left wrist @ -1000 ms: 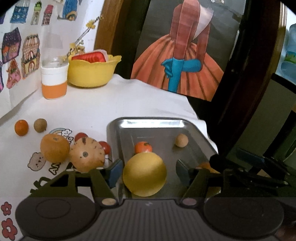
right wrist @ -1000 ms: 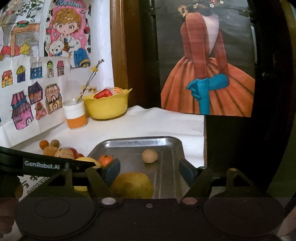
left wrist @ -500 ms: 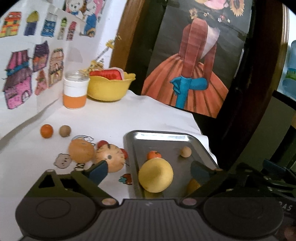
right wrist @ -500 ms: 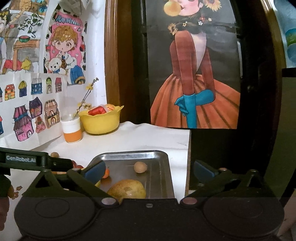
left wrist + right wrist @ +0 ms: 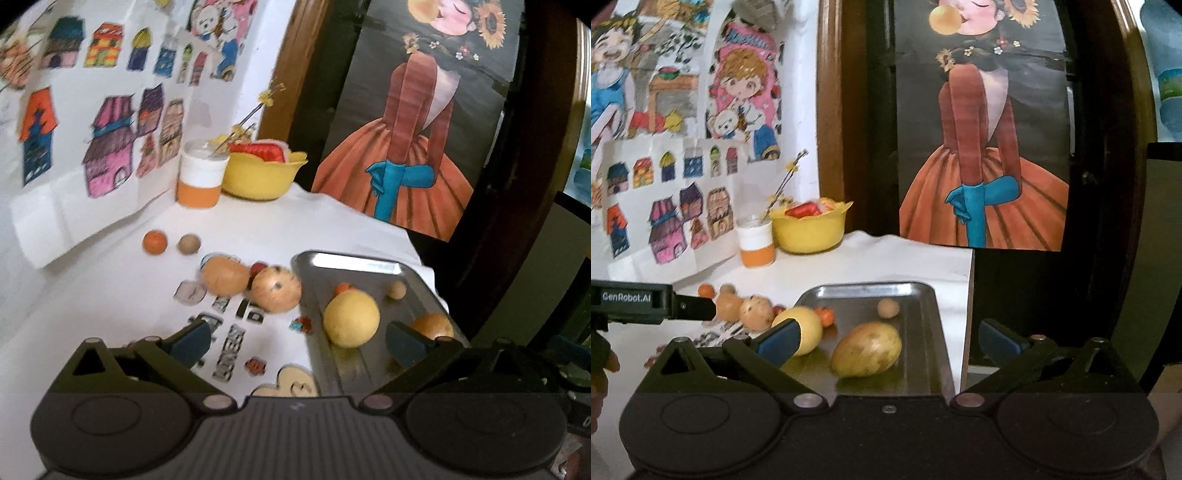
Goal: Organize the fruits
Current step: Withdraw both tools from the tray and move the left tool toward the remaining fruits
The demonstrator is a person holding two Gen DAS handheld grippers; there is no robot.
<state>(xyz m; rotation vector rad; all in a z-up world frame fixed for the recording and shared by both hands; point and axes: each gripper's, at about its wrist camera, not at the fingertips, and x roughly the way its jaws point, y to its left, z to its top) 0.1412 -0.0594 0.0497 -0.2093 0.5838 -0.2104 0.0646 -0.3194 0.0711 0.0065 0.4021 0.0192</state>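
Two open claws hovering over a table of fruit and a metal tray.

The left claw [image 5: 297, 339] is gaping wide and gripping nothing, sitting above the tray's [image 5: 354, 261] left rim. The right claw [image 5: 888, 338] is likewise spread open and empty, hanging over the tray's near end. Lying in the tray are a round yellow fruit [image 5: 351, 318], a mango [image 5: 866, 349], a small orange fruit [image 5: 826, 315] and a small brown ball [image 5: 888, 307]. On the white table [image 5: 258, 229], just beside the tray's left rim, two tan fruits [image 5: 251, 282] are resting together; a small orange [image 5: 154, 242] and a brown nut [image 5: 188, 243] are lying farther back. A yellow bowl [image 5: 260, 177] and a cup [image 5: 201, 179] are standing at the table's far edge.
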